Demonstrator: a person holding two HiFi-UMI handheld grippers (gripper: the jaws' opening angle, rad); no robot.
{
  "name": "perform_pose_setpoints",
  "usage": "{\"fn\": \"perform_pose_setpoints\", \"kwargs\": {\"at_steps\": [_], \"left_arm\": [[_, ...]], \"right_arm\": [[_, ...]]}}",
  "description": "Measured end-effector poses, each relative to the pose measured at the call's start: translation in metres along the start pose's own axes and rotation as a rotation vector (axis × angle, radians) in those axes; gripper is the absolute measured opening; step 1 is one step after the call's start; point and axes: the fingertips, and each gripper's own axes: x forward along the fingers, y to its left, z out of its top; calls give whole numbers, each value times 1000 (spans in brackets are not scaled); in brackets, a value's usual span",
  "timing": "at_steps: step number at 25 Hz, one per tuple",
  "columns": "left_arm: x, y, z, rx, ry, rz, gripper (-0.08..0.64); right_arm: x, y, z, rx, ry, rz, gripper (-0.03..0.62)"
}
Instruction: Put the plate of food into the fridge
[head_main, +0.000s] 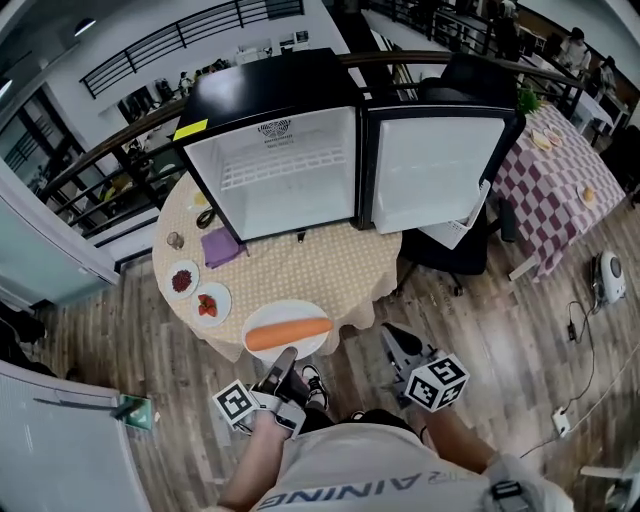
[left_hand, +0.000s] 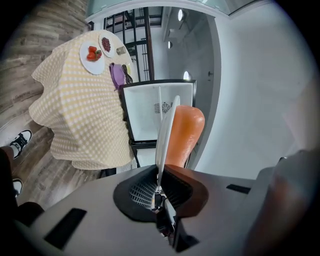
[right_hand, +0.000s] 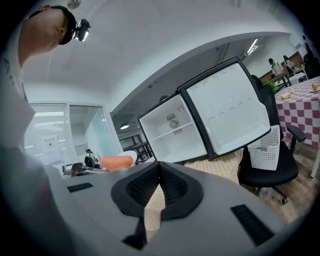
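A white plate (head_main: 285, 330) carries a long orange piece of food (head_main: 288, 333) just off the near edge of the round table (head_main: 300, 275). My left gripper (head_main: 284, 364) is shut on the plate's near rim. The left gripper view shows the plate (left_hand: 165, 125) edge-on between the left gripper's (left_hand: 159, 172) jaws, with the food (left_hand: 186, 131) on its right face. The small black fridge (head_main: 275, 150) stands on the table, door swung open to the right, shelves bare. My right gripper (head_main: 398, 342) hangs right of the plate, shut and holding nothing, its tips (right_hand: 159, 165) meeting.
On the table's left are a small plate of strawberries (head_main: 212, 303), a dish of dark berries (head_main: 183, 279) and a purple cloth (head_main: 222, 247). A black office chair (head_main: 455, 245) with a white basket stands behind the fridge door (head_main: 432, 170). A checked table (head_main: 560, 175) is at the right.
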Motion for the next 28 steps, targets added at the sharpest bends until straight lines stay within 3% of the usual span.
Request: {"fn": "perform_pose_setpoints", "kwargs": {"at_steps": [19,28], "left_arm": [[125,5,133,-17,160,-21,26],[177,17,145,-21,172,3,26]], "right_arm": [[140,-17,57,-26,-14,-139,20],[154,-40,60,-23,3,-157,20]]}}
